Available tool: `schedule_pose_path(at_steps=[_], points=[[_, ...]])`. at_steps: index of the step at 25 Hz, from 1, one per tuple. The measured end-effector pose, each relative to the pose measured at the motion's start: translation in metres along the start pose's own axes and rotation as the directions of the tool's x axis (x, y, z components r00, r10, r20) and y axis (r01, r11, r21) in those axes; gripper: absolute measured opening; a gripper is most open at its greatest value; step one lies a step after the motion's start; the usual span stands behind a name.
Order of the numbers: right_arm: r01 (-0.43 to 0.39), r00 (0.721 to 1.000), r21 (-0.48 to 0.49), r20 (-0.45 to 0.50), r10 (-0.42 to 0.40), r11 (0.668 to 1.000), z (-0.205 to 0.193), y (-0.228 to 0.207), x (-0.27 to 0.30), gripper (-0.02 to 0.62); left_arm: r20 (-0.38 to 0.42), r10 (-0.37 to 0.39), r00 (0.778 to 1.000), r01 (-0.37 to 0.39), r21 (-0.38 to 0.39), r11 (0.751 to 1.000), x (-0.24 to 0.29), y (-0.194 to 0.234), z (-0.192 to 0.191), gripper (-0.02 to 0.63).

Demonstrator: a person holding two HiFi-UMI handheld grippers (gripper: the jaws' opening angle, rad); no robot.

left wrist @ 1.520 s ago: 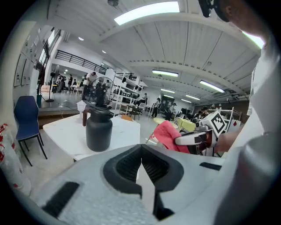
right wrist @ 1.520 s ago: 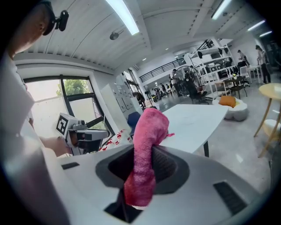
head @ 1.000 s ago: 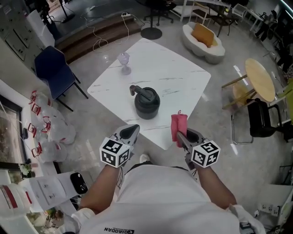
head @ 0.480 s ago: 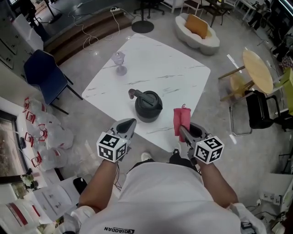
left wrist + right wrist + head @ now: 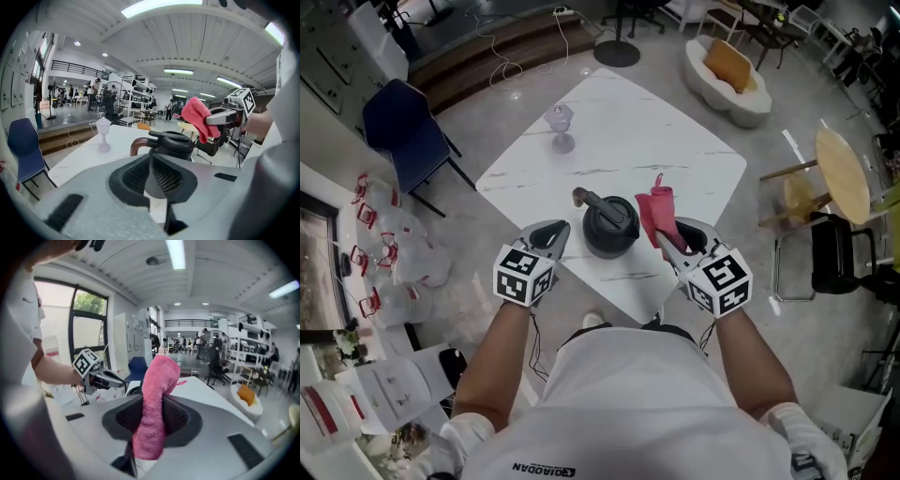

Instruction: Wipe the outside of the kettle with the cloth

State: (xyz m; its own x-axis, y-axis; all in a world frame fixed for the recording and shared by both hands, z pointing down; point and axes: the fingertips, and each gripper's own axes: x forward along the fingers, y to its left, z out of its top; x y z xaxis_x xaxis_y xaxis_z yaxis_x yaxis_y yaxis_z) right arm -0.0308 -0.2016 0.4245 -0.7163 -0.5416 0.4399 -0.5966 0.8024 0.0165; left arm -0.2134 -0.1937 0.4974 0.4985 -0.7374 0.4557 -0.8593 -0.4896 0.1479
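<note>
A dark grey kettle point(image 5: 611, 225) with a brown spout stands near the front edge of the white marble table point(image 5: 675, 159). My right gripper point(image 5: 664, 232) is shut on a pink cloth point(image 5: 656, 208), which hangs upright close against the kettle's right side. The right gripper view shows that cloth point(image 5: 157, 399) clamped between the jaws. My left gripper point(image 5: 558, 228) sits just left of the kettle and apart from it. Its jaws are opening, barely parted, with nothing between them. From the left gripper point(image 5: 151, 157) the kettle point(image 5: 171, 143) is straight ahead, with the cloth point(image 5: 199, 117) to its right.
A clear stemmed glass point(image 5: 561, 122) stands at the table's far left side. A blue chair point(image 5: 403, 131) is to the left on the floor. A round wooden table point(image 5: 842, 173) and a black chair point(image 5: 834, 248) stand at the right. Bags and papers lie at the lower left.
Both grippers have moved forward to the kettle. The right one rose and rolled, bringing the cloth from the table's front edge up beside the kettle's right side.
</note>
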Motion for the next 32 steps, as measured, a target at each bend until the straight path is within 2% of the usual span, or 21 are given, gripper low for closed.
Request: schedule_pose_path(at_steps=[2, 4, 7, 11, 14, 16, 18, 22, 28, 32], points=[[-0.043, 0.999, -0.186, -0.039, 0.036, 0.982, 0.02, 0.002, 0.025, 0.112, 0.005, 0.008, 1.0, -0.008, -0.025, 1.0, 0.001, -0.001, 0.0, 0.028], [-0.096, 0.993, -0.364, -0.092, 0.067, 0.926, 0.035, 0.01, 0.052, 0.111, 0.002, 0.014, 1.0, -0.014, -0.054, 0.998, -0.001, -0.007, -0.006, 0.028], [-0.162, 0.983, -0.568, -0.16, 0.084, 0.807, 0.045, 0.019, 0.091, 0.11, -0.009, 0.018, 1.0, -0.019, -0.086, 0.996, -0.006, -0.021, -0.018, 0.028], [-0.198, 0.977, -0.741, -0.203, 0.066, 0.642, 0.051, 0.025, 0.134, 0.11, -0.011, 0.035, 0.999, -0.036, -0.107, 0.994, -0.021, -0.03, -0.027, 0.028], [-0.252, 0.965, -0.84, -0.256, 0.059, 0.481, 0.043, 0.033, 0.152, 0.11, 0.001, 0.073, 0.997, -0.072, -0.124, 0.99, -0.036, -0.031, -0.029, 0.028], [-0.339, 0.94, -0.848, -0.327, 0.101, 0.409, 0.03, 0.045, 0.152, 0.109, 0.007, 0.093, 0.996, -0.091, -0.134, 0.987, -0.044, -0.033, -0.031, 0.028], [-0.414, 0.91, -0.824, -0.388, 0.146, 0.387, 0.02, 0.053, 0.148, 0.106, 0.016, 0.104, 0.994, -0.1, -0.161, 0.982, -0.05, -0.035, -0.034, 0.026], [-0.492, 0.87, -0.777, -0.445, 0.21, 0.392, 0.015, 0.06, 0.137, 0.104, 0.039, 0.122, 0.992, -0.111, -0.221, 0.969, -0.057, -0.034, -0.032, 0.023], [-0.568, 0.823, -0.734, -0.51, 0.25, 0.372, 0.003, 0.064, 0.118, 0.104, 0.03, 0.125, 0.992, -0.118, -0.179, 0.977, -0.056, -0.039, -0.03, 0.022], [-0.581, 0.814, -0.724, -0.517, 0.265, 0.372, -0.004, 0.067, 0.102, 0.104, 0.035, 0.123, 0.992, -0.116, -0.174, 0.978, -0.055, -0.04, -0.027, 0.023]])
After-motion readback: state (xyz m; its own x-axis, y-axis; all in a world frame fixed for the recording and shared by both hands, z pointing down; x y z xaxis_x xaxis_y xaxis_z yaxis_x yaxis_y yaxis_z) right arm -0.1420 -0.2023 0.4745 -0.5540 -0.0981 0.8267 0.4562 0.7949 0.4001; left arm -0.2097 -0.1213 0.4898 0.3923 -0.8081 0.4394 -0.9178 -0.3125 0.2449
